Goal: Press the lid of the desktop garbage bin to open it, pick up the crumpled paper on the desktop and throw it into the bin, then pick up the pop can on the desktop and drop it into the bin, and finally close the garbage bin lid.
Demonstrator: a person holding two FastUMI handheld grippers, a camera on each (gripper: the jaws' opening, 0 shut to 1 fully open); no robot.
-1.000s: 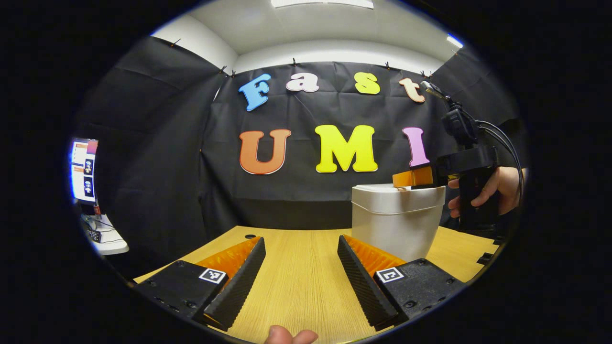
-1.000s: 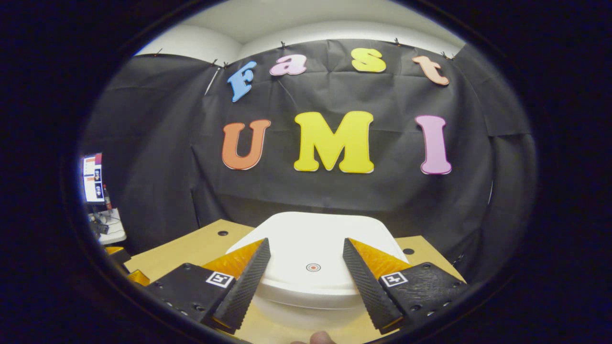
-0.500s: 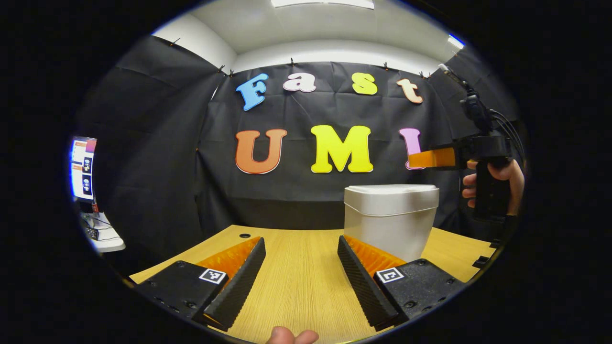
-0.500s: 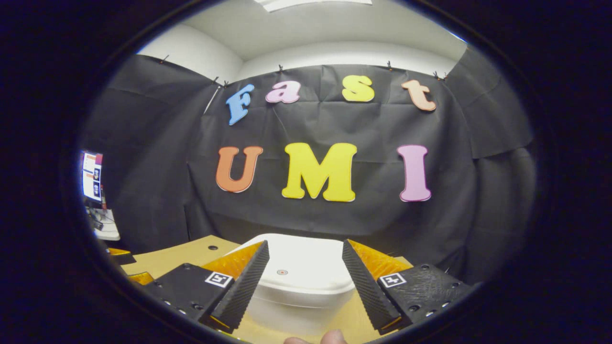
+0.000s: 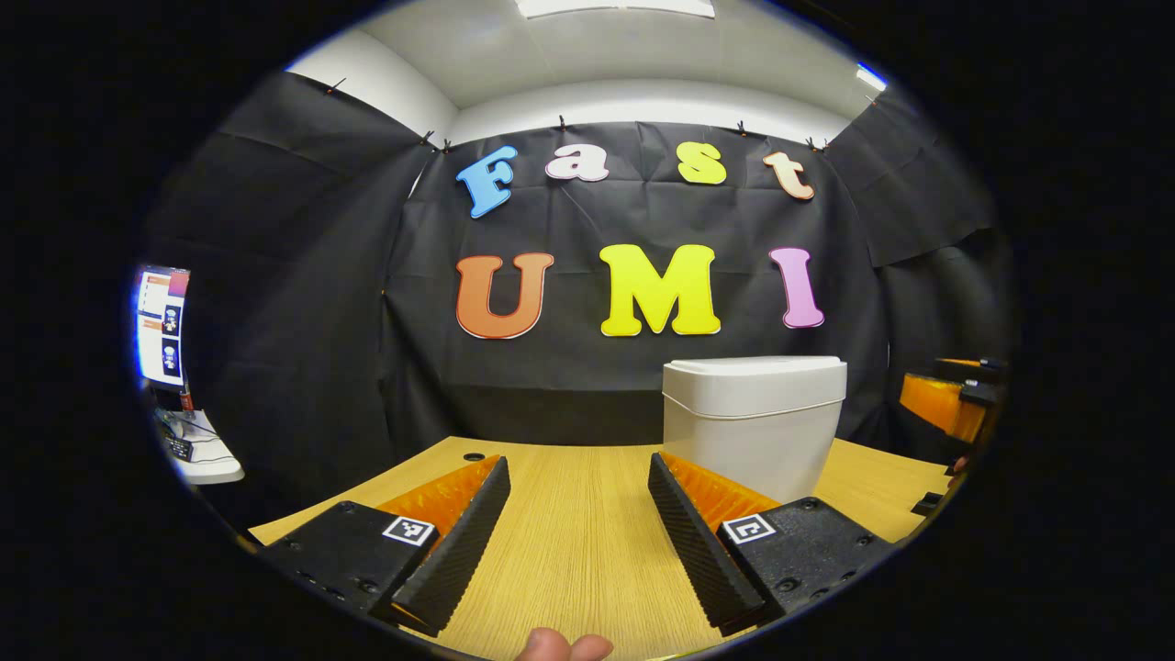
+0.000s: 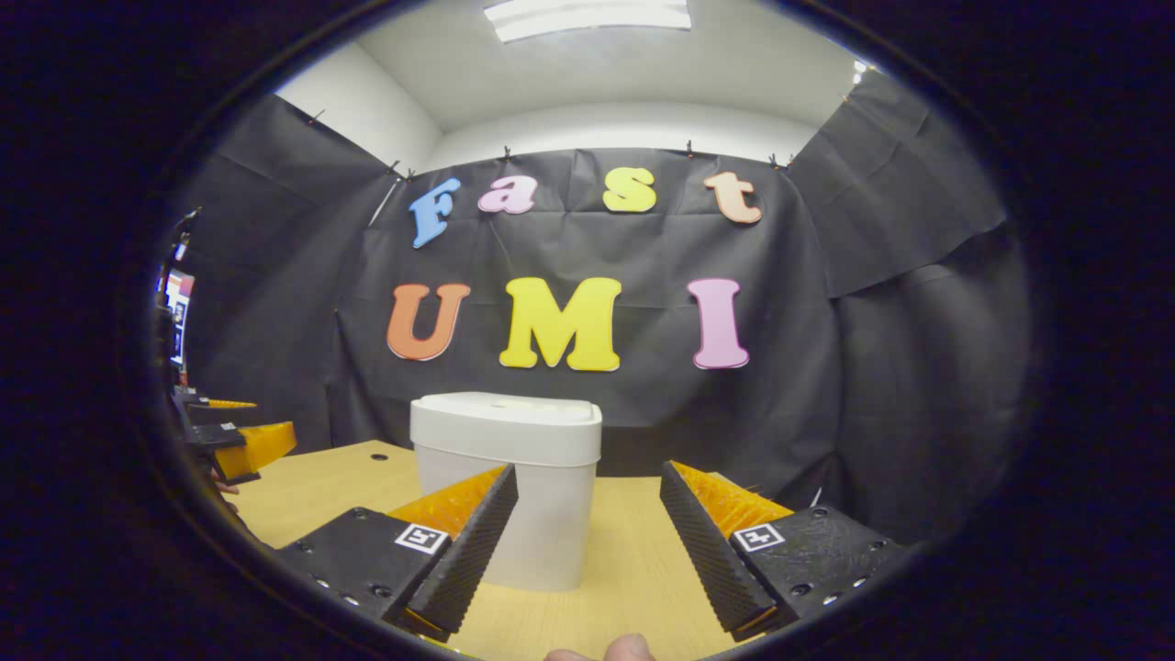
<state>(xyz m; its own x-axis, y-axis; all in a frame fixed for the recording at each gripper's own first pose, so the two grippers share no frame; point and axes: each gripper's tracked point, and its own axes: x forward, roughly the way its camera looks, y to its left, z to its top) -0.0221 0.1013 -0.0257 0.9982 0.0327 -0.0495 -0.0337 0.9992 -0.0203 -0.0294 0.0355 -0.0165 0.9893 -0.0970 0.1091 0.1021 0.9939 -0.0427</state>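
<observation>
Wooden desktop (image 5: pixel 569 532) is seen bare of paper and can; garbage bin (image 6: pixel 505 487) stands lid-shut; right gripper (image 6: pixel 587 542) has been withdrawn from above it; left gripper (image 5: pixel 578 542) waits, both spread apart, empty; task judged complete.

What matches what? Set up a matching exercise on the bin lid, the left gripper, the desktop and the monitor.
Things:
1. bin lid
2. left gripper
3. desktop
4. monitor

States:
a. lit, off to one side
b. shut
c. light wood
d. jaws open, holding nothing

Pairs: 1-b, 2-d, 3-c, 4-a.
</observation>
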